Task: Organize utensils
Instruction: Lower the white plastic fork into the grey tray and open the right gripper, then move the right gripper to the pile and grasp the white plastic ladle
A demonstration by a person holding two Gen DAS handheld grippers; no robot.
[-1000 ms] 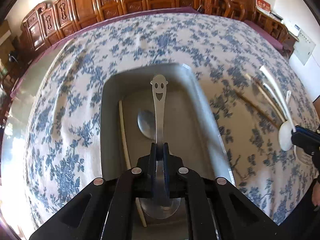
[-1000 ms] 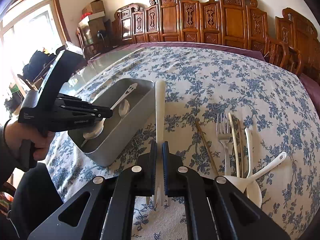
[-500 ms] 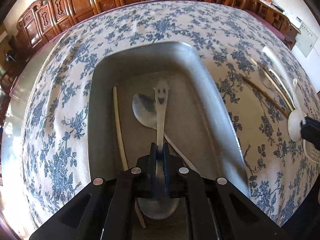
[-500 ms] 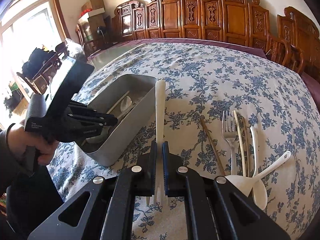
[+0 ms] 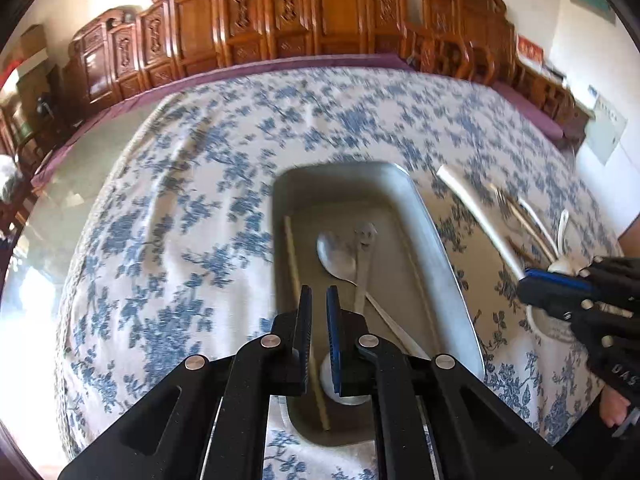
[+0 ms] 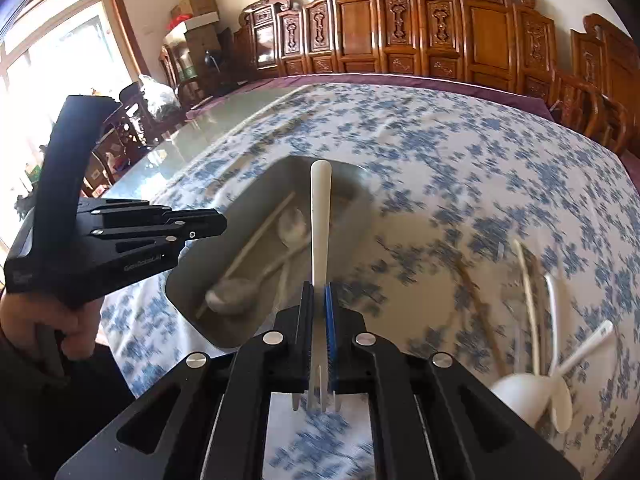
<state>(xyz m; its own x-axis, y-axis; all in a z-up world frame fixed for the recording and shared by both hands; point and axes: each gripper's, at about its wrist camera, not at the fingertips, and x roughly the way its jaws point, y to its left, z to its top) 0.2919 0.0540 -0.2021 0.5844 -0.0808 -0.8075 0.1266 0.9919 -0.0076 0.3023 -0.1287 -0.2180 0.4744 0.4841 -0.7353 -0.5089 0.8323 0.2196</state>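
A grey metal tray [image 5: 440, 248] [image 6: 192, 300] sits on the blue-flowered tablecloth. In it lie a steel spoon with a smiley handle [image 5: 365, 264], a second steel spoon [image 5: 336, 256] and a pale chopstick [image 5: 294, 256]. My left gripper [image 5: 319, 292] [image 6: 216, 222] hovers above the tray's near end, its jaws almost together with nothing between them. My right gripper [image 6: 319, 286] [image 5: 528, 284] is shut on a white fork [image 6: 320, 216] [image 5: 476, 216]. The fork's handle points out over the tray and its tines point back toward the camera.
To the right of the tray, loose utensils lie on the cloth: white spoons [image 6: 520, 396], a brown chopstick [image 6: 476, 300] and a metal fork [image 5: 504, 200]. Carved wooden chairs [image 6: 360, 28] line the table's far edge. A hand [image 6: 48, 320] holds the left gripper.
The smiley spoon has left my left gripper and lies in the tray; that gripper has lifted and drawn back. My right gripper has carried the white fork leftward, over the tray.
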